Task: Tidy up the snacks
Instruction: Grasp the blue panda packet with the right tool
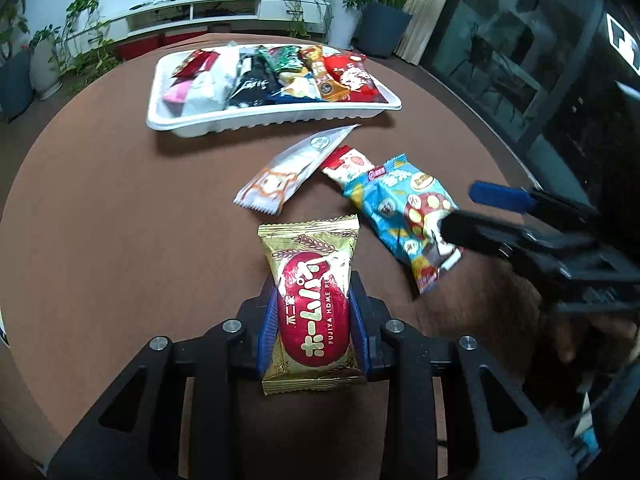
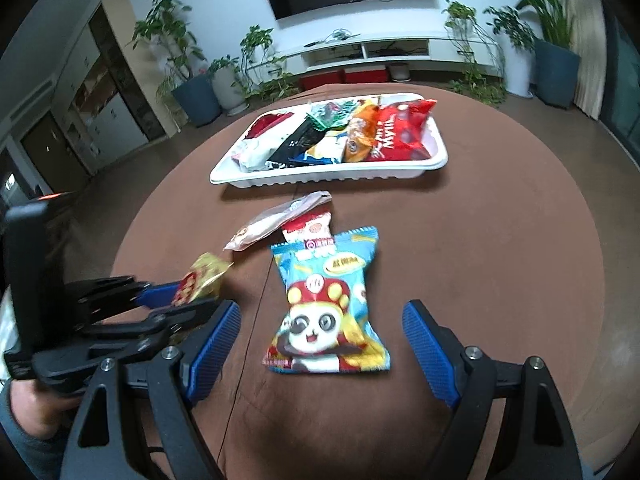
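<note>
blue-padded right gripper is hanging wide open w/ the blue panda packet lying flat on the brown table right btwn its fingers, nothing gripped. packet's long axis is running straight away from the wrist twd the white tray, so the pads are sitting either side of its short width, prob a good line for a pinch. right side is clearly the nearer one for it. left gripper is clamping the gold fujiya packet across its middle, lifted off the table by the look of it. white wrapper and red-white packet are lying loose just short of the tray, which is looking nearly full.
</note>
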Tool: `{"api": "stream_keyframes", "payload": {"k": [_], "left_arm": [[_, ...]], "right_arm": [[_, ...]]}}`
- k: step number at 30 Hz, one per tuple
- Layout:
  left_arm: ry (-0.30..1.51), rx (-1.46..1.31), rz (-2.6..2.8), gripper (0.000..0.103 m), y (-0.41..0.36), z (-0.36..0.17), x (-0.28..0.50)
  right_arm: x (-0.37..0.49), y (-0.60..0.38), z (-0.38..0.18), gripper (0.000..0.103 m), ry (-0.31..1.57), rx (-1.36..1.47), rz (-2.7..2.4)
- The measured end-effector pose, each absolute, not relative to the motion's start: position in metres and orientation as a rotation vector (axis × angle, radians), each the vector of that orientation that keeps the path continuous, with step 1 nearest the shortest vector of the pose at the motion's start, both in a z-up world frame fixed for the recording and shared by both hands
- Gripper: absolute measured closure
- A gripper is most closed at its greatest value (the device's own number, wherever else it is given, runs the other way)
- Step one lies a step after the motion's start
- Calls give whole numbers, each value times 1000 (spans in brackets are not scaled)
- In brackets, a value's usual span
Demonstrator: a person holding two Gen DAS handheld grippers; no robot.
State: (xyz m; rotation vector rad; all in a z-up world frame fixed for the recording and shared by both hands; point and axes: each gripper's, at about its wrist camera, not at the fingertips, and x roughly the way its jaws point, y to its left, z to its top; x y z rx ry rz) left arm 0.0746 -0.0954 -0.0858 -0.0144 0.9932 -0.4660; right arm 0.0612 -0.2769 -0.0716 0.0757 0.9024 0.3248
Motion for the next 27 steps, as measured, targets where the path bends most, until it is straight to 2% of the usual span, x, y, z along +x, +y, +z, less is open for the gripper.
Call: {"api": "stream_keyframes", "payload": {"k": [9, 14, 20, 27], "left_arm": [[986, -60, -441, 73, -78, -87, 60], [988, -69, -443, 74, -76, -90, 60], [990, -73, -447, 74, -78, -92, 61], [986, -80, -448, 74, -76, -93, 61]], "right_arm": [[81, -252, -96, 20, 967, -36, 315], [76, -253, -106, 39, 995, -59, 294], [69, -258, -103, 53, 985, -62, 294], [59, -266, -101, 63, 991, -8, 306]]}}
